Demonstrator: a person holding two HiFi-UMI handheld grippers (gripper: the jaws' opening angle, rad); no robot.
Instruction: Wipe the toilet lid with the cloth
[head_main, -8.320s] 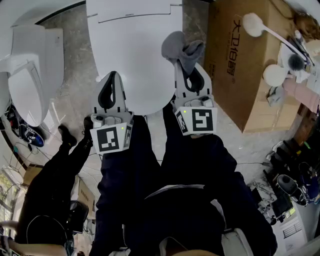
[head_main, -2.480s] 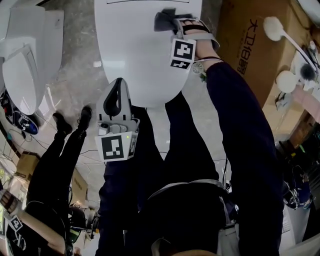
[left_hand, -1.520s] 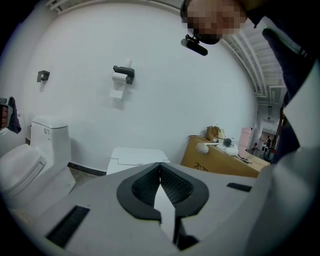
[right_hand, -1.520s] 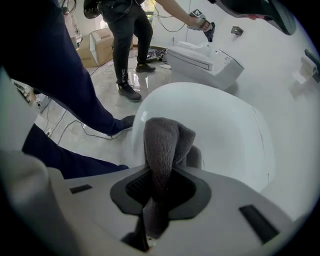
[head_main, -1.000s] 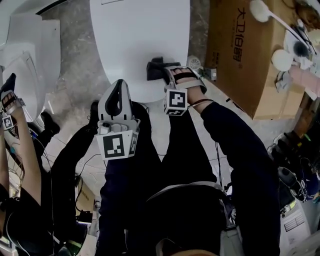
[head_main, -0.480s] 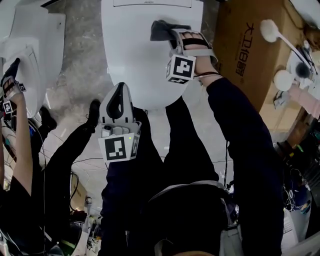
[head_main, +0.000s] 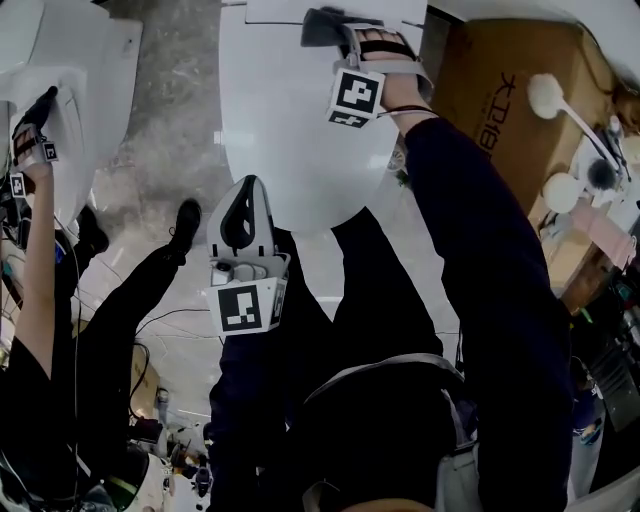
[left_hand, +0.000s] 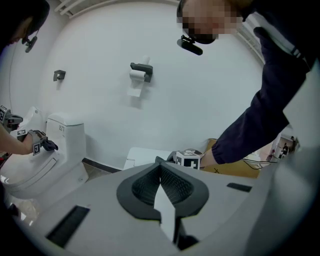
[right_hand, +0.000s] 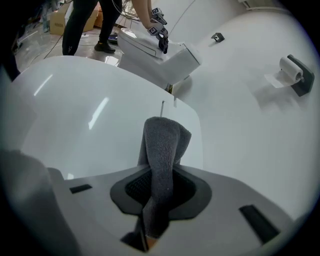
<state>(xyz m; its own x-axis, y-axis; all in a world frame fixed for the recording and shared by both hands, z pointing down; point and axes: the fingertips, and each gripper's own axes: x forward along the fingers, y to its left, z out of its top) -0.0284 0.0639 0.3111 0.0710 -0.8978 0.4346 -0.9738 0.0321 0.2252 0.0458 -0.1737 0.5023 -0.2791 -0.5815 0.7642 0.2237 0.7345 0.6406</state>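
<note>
Fuzzy charcoal-grey cloth (right_hand: 161, 145) between the black ribbed pads (right_hand: 134, 188) of the pale grey right gripper (right_hand: 159, 175), glossy white toilet lid (right_hand: 90, 115) beyond its jaws, pale grey left gripper (left_hand: 160, 167) with black pads, black-and-white square-patterned marker cubes (head_main: 245, 308), tan cardboard box (head_main: 500, 90) with dark print right of the right jaws, mottled grey floor (head_main: 175, 130) left of the left jaws

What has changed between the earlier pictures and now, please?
The right gripper, holding the cloth, moved from the near edge of the lid, where it was one second ago, to the lid's far end. Unchanged: the cloth stays clamped in its jaws, and the left gripper stays shut and empty by the lid's near edge.
</note>
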